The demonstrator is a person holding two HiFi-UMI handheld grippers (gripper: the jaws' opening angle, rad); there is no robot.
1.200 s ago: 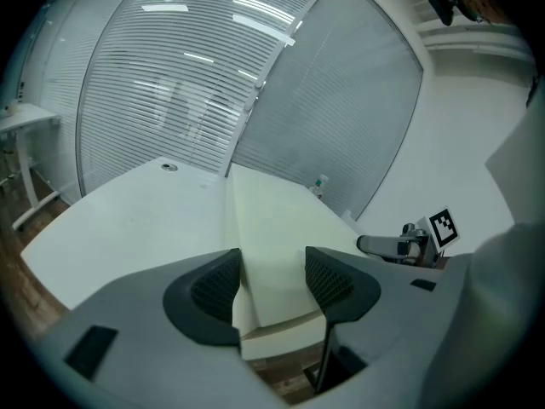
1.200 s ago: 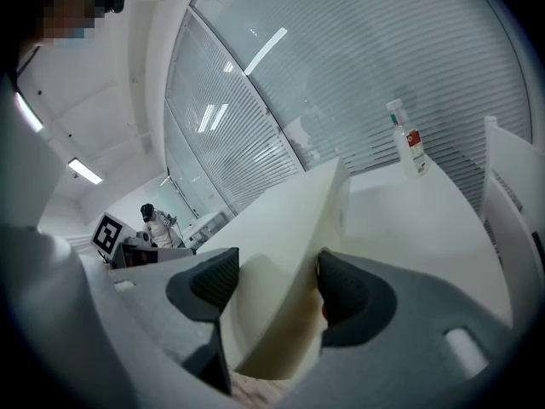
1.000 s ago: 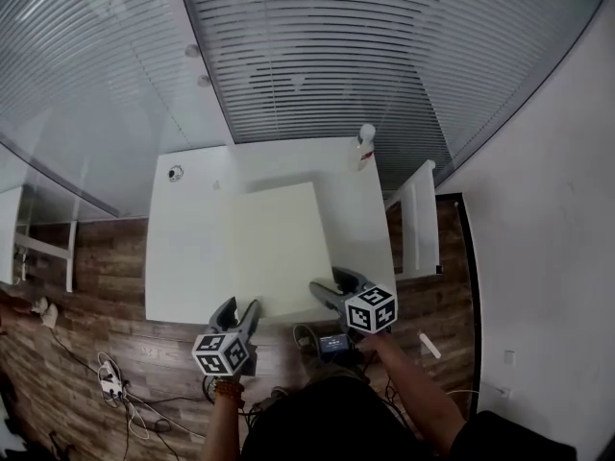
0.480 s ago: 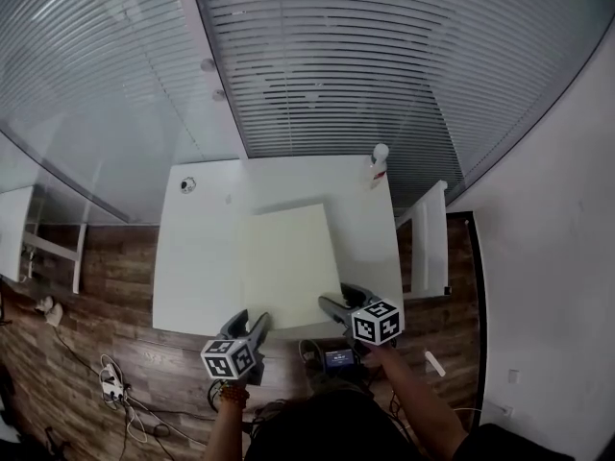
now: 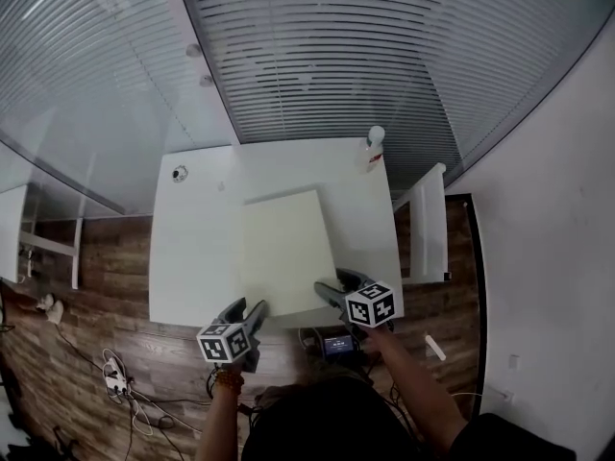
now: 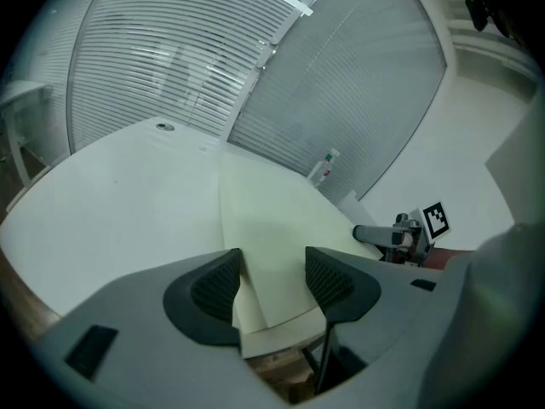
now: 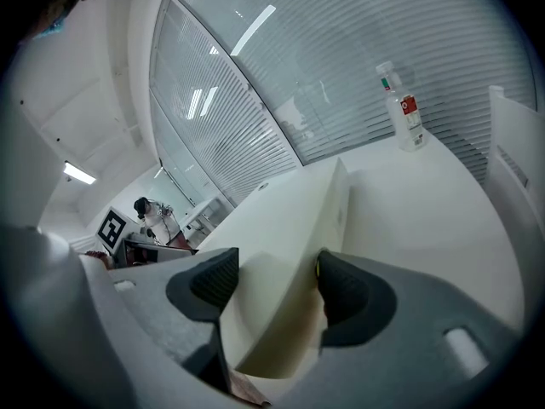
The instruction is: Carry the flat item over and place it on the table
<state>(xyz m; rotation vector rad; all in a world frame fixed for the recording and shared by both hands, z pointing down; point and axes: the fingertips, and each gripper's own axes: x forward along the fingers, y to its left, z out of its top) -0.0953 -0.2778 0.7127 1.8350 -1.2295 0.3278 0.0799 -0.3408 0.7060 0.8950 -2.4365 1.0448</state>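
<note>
The flat item is a pale cream board (image 5: 283, 248) lying lengthwise on the white table (image 5: 192, 248), its near edge sticking out past the table's front. My left gripper (image 5: 245, 307) is at the board's near left corner. In the left gripper view the board (image 6: 272, 220) fills the gap of my left gripper (image 6: 274, 279), both pads against it. My right gripper (image 5: 332, 284) holds the near right corner. In the right gripper view the board (image 7: 289, 254) sits between the pads of that gripper (image 7: 274, 284), its thick side edge against the right pad.
A spray bottle (image 5: 373, 147) stands at the table's far right corner. A small round fitting (image 5: 177, 173) sits at the far left. A white frame (image 5: 423, 219) stands by the table's right side. Cables and a power strip (image 5: 110, 382) lie on the wood floor.
The head view has shifted a little. Both grippers stay at the board's near corners, and the board keeps much the same place on the table.
</note>
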